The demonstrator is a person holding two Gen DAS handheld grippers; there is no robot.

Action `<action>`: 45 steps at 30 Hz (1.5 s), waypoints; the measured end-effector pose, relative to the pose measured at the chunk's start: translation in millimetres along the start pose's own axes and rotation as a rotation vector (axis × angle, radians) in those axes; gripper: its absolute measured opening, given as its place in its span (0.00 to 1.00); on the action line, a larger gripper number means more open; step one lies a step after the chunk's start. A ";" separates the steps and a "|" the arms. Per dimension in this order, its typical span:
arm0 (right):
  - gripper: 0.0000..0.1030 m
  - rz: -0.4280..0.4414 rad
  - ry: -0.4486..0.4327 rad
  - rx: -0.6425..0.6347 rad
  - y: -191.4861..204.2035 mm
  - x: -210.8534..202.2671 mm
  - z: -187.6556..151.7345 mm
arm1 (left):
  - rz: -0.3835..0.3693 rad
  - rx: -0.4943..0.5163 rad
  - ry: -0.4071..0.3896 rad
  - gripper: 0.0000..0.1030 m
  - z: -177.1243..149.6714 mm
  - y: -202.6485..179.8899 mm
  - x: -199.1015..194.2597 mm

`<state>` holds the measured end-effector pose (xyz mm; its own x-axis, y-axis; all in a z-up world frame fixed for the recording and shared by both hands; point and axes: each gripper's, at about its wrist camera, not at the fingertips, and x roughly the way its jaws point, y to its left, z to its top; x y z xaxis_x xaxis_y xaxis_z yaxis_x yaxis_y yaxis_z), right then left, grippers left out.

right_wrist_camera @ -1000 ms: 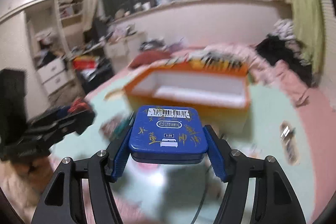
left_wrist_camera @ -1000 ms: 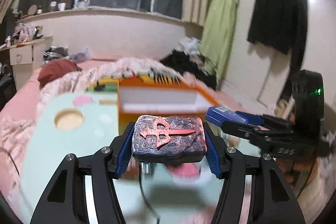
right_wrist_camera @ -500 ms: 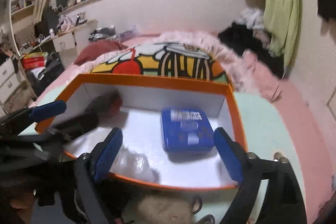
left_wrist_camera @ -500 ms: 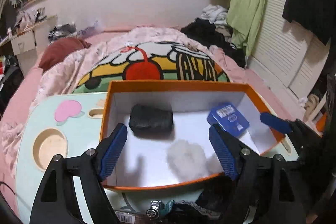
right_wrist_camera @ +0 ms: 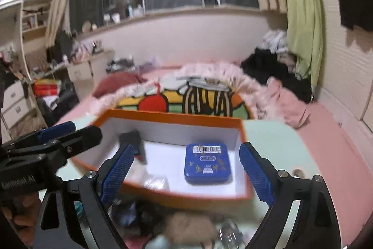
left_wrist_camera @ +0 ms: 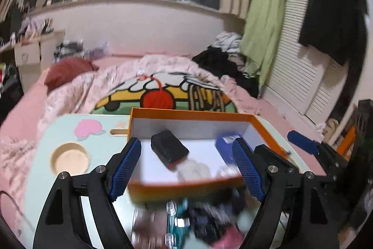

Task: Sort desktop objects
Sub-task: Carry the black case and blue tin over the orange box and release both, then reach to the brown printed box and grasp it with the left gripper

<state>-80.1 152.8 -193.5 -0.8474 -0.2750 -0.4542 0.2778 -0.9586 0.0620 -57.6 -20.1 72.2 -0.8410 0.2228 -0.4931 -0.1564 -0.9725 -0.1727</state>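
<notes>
On the desk: a pale green desk [left_wrist_camera: 42,179] carries everything; beyond its far edge lies a bed with a pink quilt [left_wrist_camera: 77,88].
Orange box [right_wrist_camera: 172,114]: white inside, standing toward the far edge of the desk, open at the top.
Unsorted heap [left_wrist_camera: 200,221]: blurred small things along the near edge, just in front of the box; I cannot tell what each one is.
Blue tin [right_wrist_camera: 207,163]: flat on the box floor, toward the box's right wall.
Dark case [left_wrist_camera: 169,149]: tilted on the box floor, toward the left wall, apart from the tin.
Left claw [left_wrist_camera: 186,167]: jaws spread, nothing between the pads.
Right claw [right_wrist_camera: 186,174]: jaws have just been opening and stand wide; the tin lies beyond them, untouched.
Step in hand: both pieces appear dropped off in the box, so this is the release and pull-back.
Next move: probably drop a claw to the near-edge heap and single out one item, which calls for care in that clutter.
</notes>
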 end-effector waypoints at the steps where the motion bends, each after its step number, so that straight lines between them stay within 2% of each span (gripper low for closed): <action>1: 0.93 0.011 0.009 -0.006 -0.1 -13.4 -8.7 | -0.001 0.015 0.004 0.78 -6.6 -2.8 -9.4; 3: 0.94 0.025 0.027 -0.007 -0.9 -29.3 -26.2 | 0.001 0.049 0.030 0.78 -29.0 -9.0 -28.4; 6: 0.94 0.014 0.109 -0.027 -3.6 -41.7 -60.6 | 0.029 0.085 0.083 0.78 -64.3 -12.0 -38.5; 10: 0.95 -0.018 0.235 -0.006 -14.0 -34.8 -98.1 | 0.091 0.107 0.187 0.78 -110.8 -9.4 -25.7; 11: 0.96 -0.027 0.280 -0.008 -14.9 -28.0 -105.7 | 0.110 0.110 0.206 0.81 -117.3 -9.3 -18.9; 12: 1.00 -0.050 0.241 -0.038 -13.2 -28.5 -109.2 | 0.152 0.145 0.165 0.86 -120.7 -12.0 -16.3; 23: 1.00 -0.036 0.236 -0.025 -18.3 -26.6 -113.7 | 0.159 0.142 0.165 0.89 -127.6 -13.8 -17.1; 36: 1.00 -0.035 0.235 -0.024 -17.6 -29.7 -113.4 | 0.187 0.156 0.187 0.90 -119.1 -14.4 -15.1; 39: 1.00 -0.035 0.235 -0.024 -17.4 -29.8 -113.2 | 0.239 0.136 0.193 0.98 -117.1 -8.5 -16.3; 41: 1.00 -0.035 0.235 -0.024 -17.2 -29.8 -113.4 | 0.275 0.135 0.195 0.99 -117.2 -7.4 -17.5; 44: 1.00 -0.035 0.235 -0.024 -17.1 -30.0 -113.5 | 0.254 0.114 0.217 0.99 -114.9 -2.2 -19.0; 45: 1.00 -0.034 0.234 -0.023 -16.9 -30.0 -113.4 | 0.218 0.106 0.212 0.99 -112.9 0.6 -22.5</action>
<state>-8.0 185.7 -281.7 -0.7292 -0.2153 -0.6495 0.2635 -0.9644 0.0238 19.6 -18.1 -13.0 -0.7358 0.0064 -0.6771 -0.0467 -0.9981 0.0413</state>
